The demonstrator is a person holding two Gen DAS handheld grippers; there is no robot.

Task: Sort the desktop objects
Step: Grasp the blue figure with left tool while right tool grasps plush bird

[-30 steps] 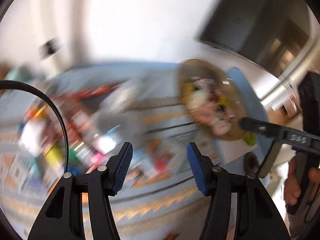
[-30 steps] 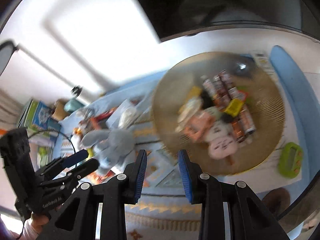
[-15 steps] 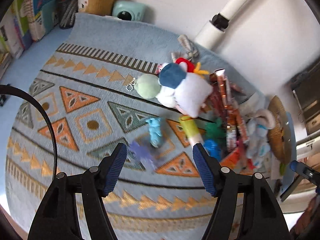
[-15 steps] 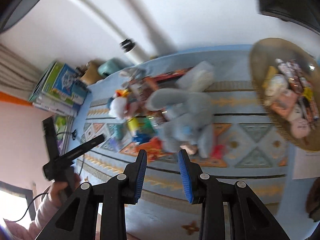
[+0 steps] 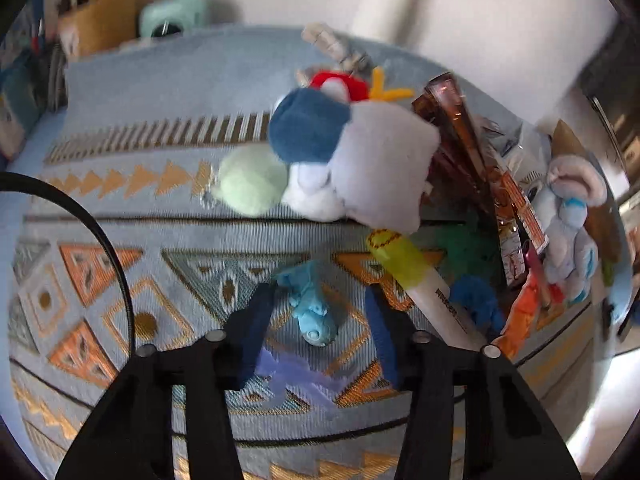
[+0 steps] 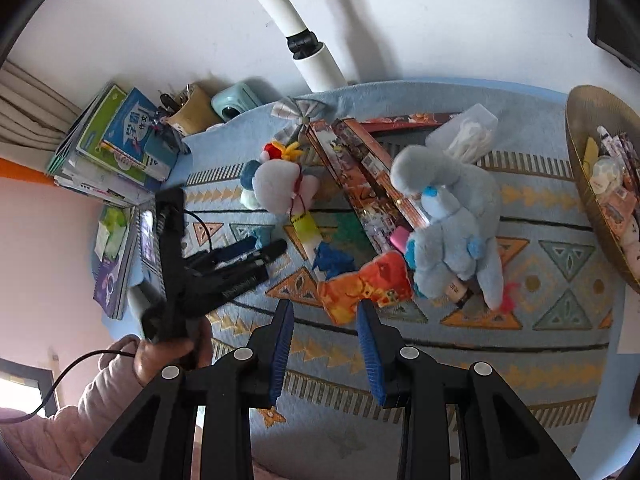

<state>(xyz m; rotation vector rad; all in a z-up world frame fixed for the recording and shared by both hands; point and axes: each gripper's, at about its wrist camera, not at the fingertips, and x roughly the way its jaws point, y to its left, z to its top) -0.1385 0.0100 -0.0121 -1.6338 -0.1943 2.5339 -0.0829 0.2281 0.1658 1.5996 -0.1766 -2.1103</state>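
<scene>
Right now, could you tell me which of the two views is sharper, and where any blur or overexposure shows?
Right wrist view: sharper; the grey plush rabbit and books read crisply, with fisheye bending at the edges. Left wrist view: motion-blurred throughout, even on the small light-blue toy between the open left tool; the lower right corner is blown out white.
</scene>
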